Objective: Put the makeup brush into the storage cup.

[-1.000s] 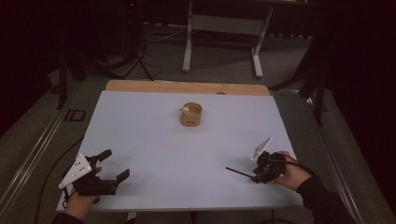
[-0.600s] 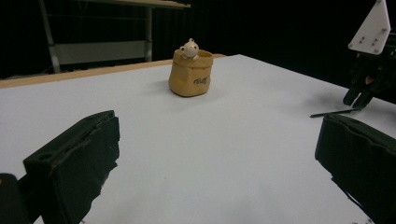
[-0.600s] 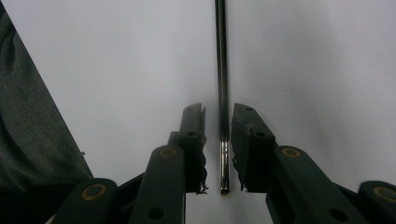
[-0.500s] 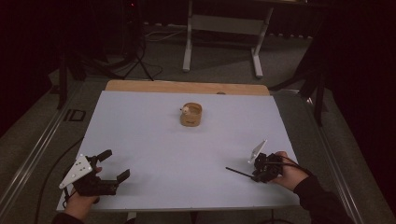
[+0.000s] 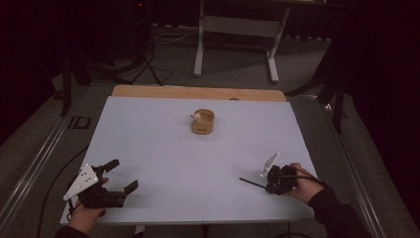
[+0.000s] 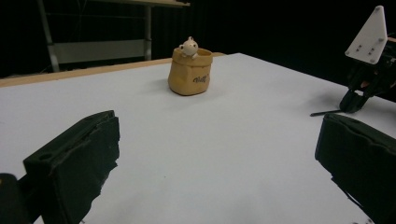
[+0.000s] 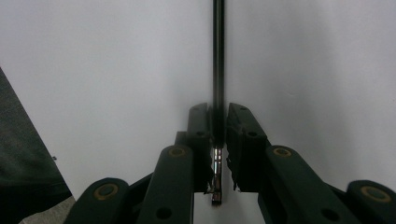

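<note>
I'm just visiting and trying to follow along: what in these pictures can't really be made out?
- What the thin dark rod in the right tool is: in the right gripper view the top edge cuts it off; in the high view it is too small.
- The word on the tan pot: too small in the left gripper view.
- The pot's inside: its wall hides it.
- The little white figure on its rim: too small for detail.

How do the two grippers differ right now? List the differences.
The left gripper has its jaws spread wide and holds nothing; the right gripper is shut on a thin dark rod. Both sit low at the white table's near edge.
</note>
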